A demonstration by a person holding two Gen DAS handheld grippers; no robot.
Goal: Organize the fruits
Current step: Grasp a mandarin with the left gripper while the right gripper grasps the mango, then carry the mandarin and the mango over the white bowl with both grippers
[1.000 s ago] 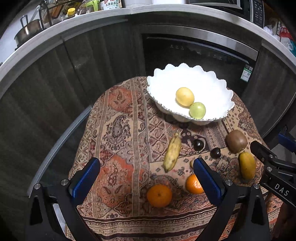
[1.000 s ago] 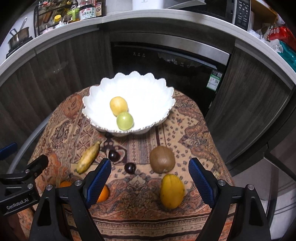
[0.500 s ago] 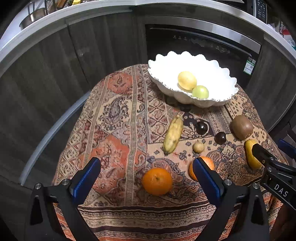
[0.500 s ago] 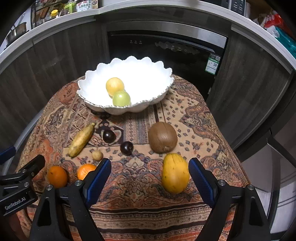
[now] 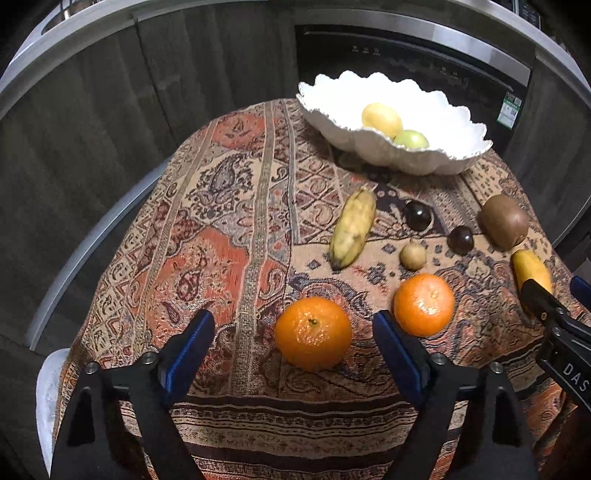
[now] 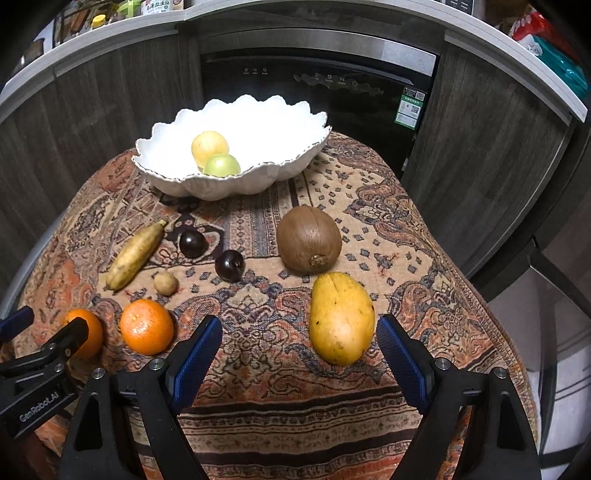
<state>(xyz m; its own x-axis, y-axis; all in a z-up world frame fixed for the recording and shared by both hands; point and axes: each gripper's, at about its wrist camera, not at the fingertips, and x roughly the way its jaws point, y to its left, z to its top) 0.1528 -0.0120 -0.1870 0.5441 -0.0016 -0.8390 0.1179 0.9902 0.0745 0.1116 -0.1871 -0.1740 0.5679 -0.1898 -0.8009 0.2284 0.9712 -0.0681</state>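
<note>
A white scalloped bowl (image 5: pixel 436 162) (image 6: pixel 266 177) at the table's far side holds a yellow fruit (image 6: pixel 209 147) and a green fruit (image 6: pixel 221 165). On the patterned cloth lie a small banana (image 5: pixel 352 227), two dark plums (image 5: pixel 417 215) (image 5: pixel 460 239), a small tan fruit (image 5: pixel 413 254), a brown kiwi (image 6: pixel 308 239), a yellow mango (image 6: pixel 340 322) and two oranges (image 5: pixel 313 333) (image 5: pixel 423 304). My left gripper (image 5: pixel 293 338) is open around the nearer orange, just above the cloth. My right gripper (image 6: pixel 299 341) is open with the mango between its fingers.
The round table's cloth (image 5: pixel 221 240) hangs over the front edge. Dark cabinets and a built-in oven (image 6: pixel 317 88) stand behind. A countertop with jars (image 6: pixel 155 7) runs above. A chair frame (image 6: pixel 546 280) stands at the right.
Both grippers have dropped lower and closer to the table. The orange now lies between the left fingers and the mango between the right fingers. Both stay open.
</note>
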